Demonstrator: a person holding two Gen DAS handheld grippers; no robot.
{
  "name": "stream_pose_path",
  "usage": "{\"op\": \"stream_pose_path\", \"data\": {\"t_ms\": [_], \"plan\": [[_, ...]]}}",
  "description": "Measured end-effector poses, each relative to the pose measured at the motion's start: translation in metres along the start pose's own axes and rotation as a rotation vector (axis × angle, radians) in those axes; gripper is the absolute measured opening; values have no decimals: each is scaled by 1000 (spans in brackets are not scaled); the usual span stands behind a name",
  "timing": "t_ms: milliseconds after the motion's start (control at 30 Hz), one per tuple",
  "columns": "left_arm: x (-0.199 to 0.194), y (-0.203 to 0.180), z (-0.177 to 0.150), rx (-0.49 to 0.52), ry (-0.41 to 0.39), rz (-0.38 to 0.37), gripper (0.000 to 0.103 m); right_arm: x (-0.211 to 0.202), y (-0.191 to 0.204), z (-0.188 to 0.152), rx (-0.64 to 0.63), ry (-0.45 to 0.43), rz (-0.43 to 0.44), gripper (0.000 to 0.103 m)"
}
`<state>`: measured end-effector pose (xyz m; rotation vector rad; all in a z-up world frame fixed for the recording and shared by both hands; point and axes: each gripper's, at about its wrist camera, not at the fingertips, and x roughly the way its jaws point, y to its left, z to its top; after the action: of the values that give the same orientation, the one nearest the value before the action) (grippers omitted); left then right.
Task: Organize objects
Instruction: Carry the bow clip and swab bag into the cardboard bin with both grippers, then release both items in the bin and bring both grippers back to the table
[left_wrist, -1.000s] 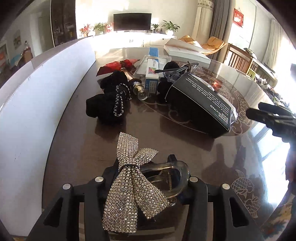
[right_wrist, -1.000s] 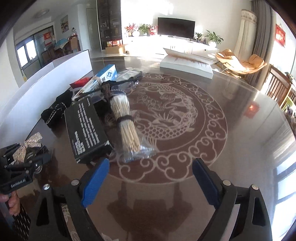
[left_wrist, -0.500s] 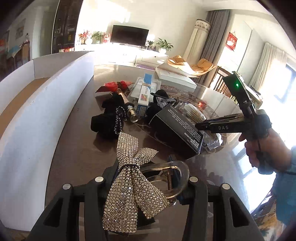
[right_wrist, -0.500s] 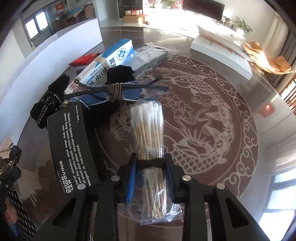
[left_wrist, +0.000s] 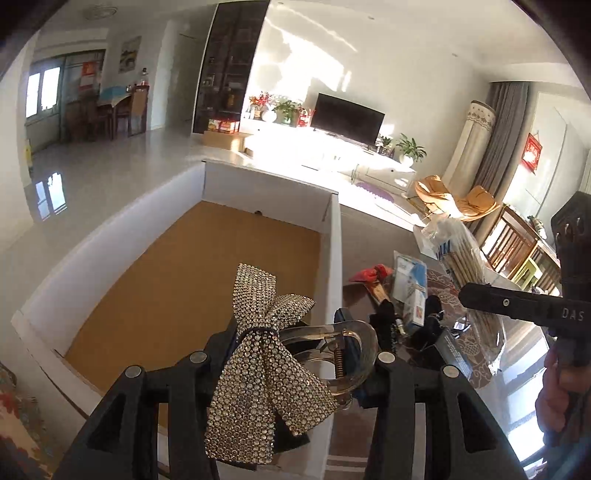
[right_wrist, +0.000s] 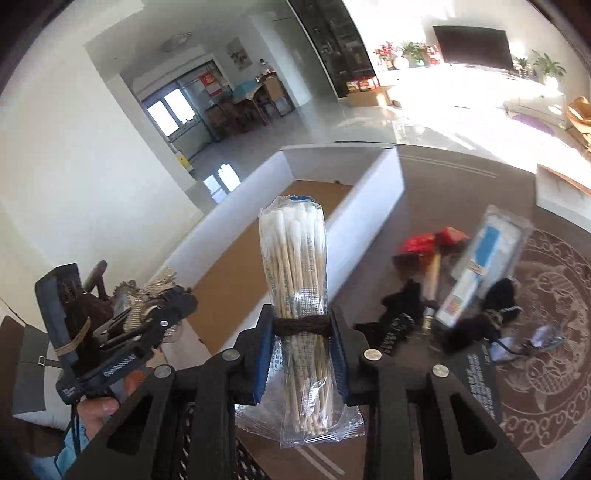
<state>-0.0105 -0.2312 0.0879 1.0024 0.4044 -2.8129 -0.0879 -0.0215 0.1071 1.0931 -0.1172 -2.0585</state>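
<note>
My left gripper (left_wrist: 291, 347) is shut on a clear hair claw clip (left_wrist: 343, 347) with a rhinestone bow (left_wrist: 262, 369), held in the air over the near wall of a large white box (left_wrist: 334, 258) with a brown floor. My right gripper (right_wrist: 301, 332) is shut on a plastic pack of cotton swabs (right_wrist: 295, 280), held upright above the table, beside the box's (right_wrist: 373, 218) right wall. The swab pack (left_wrist: 461, 254) and right gripper also show at the right of the left wrist view. The left gripper (right_wrist: 147, 314) shows at the left of the right wrist view.
On the dark patterned table (right_wrist: 546, 295) lie a black box (right_wrist: 476, 373), black hair ties (right_wrist: 399, 314), a red packet (right_wrist: 428, 240), a blue-and-white box (right_wrist: 476, 273), glasses (right_wrist: 532, 339) and a white box (right_wrist: 561, 192) farther back.
Both grippers rose from the table and swung left toward the white box. The right gripper lifted the swab pack it had closed on; the left still holds the bow clip.
</note>
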Motion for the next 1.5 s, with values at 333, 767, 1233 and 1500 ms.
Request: {"op": "stream_pose_path", "data": {"t_ms": [333,767,1233,1500], "plan": [[61,91,-1,-34,233,323,76,153,94,7,-100,138,-2,71],[-22,-97,-61,199,99,-151,103,-19,-50,-113,-134,-158,-421,98],[131,-218,-143,397,296,-60,103,-59,-188,-204,41,42,-625,101],[172,-232,-111,411,274,-94,103,-54,-197,-195,79,48,-619,103]]}}
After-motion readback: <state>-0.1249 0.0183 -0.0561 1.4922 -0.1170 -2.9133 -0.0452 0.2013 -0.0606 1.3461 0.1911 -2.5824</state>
